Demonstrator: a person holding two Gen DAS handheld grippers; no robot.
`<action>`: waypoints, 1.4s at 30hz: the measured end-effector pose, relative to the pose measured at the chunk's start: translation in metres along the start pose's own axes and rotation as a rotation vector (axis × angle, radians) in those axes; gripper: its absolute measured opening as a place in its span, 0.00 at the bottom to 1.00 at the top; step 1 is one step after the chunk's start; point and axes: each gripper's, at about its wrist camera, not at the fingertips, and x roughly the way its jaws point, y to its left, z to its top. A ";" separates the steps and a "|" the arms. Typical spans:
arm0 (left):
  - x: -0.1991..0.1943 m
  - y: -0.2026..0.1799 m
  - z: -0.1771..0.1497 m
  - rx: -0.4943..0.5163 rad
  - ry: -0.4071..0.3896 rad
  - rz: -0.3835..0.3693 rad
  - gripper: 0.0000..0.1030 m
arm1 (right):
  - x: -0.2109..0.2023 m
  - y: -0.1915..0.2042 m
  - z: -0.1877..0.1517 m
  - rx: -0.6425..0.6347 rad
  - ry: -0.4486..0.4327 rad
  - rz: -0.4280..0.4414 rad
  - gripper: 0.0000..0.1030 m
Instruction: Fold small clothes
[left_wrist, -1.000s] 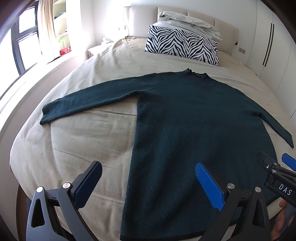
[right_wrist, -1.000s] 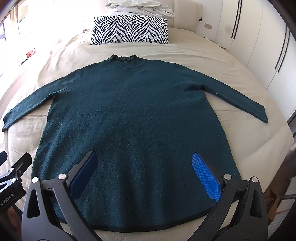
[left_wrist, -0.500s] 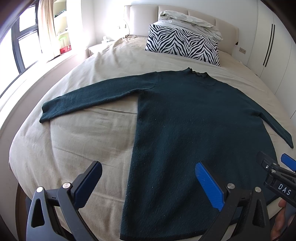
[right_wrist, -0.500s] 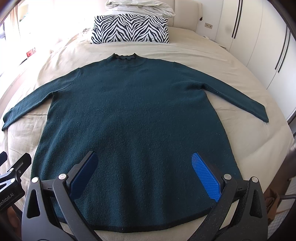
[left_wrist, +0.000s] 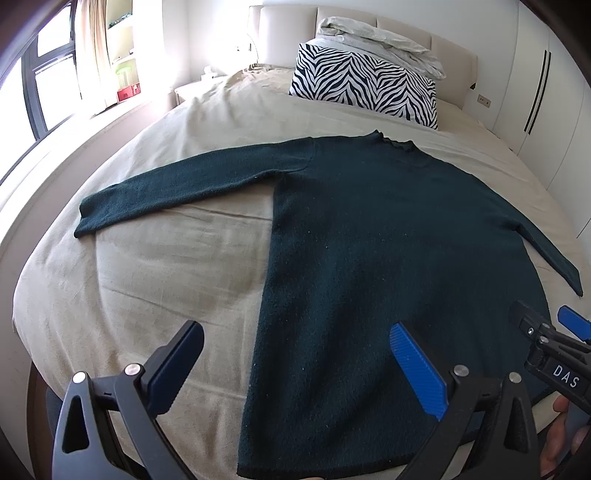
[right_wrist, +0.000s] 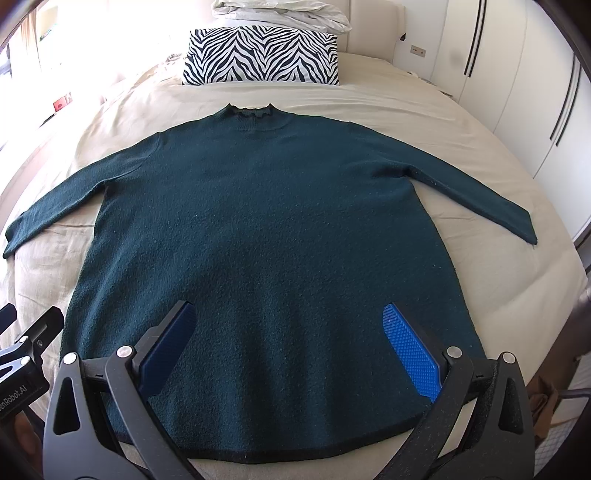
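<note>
A dark green long-sleeved sweater (left_wrist: 376, 236) (right_wrist: 266, 229) lies flat on the bed, collar toward the headboard and both sleeves spread out to the sides. My left gripper (left_wrist: 295, 358) hovers open above the sweater's left hem edge, holding nothing. My right gripper (right_wrist: 288, 339) is open over the lower middle of the sweater, near the hem, also holding nothing. The right gripper's tip (left_wrist: 546, 339) shows at the right edge of the left wrist view. The left gripper's tip (right_wrist: 26, 350) shows at the left edge of the right wrist view.
The bed (left_wrist: 166, 280) has a beige sheet. A zebra-striped pillow (right_wrist: 262, 55) with a folded light duvet (right_wrist: 280, 11) on it sits at the headboard. White wardrobe doors (right_wrist: 517, 74) stand to the right, and a window (left_wrist: 40, 81) to the left.
</note>
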 end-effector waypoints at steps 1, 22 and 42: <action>0.000 0.000 0.000 -0.001 0.003 -0.002 1.00 | 0.000 0.000 0.000 0.000 0.001 0.000 1.00; 0.028 0.137 0.025 -0.434 -0.070 -0.297 1.00 | 0.013 0.004 0.004 0.071 0.035 0.241 1.00; 0.124 0.361 0.031 -1.352 -0.281 -0.368 0.86 | 0.022 0.044 0.057 0.088 0.005 0.403 0.66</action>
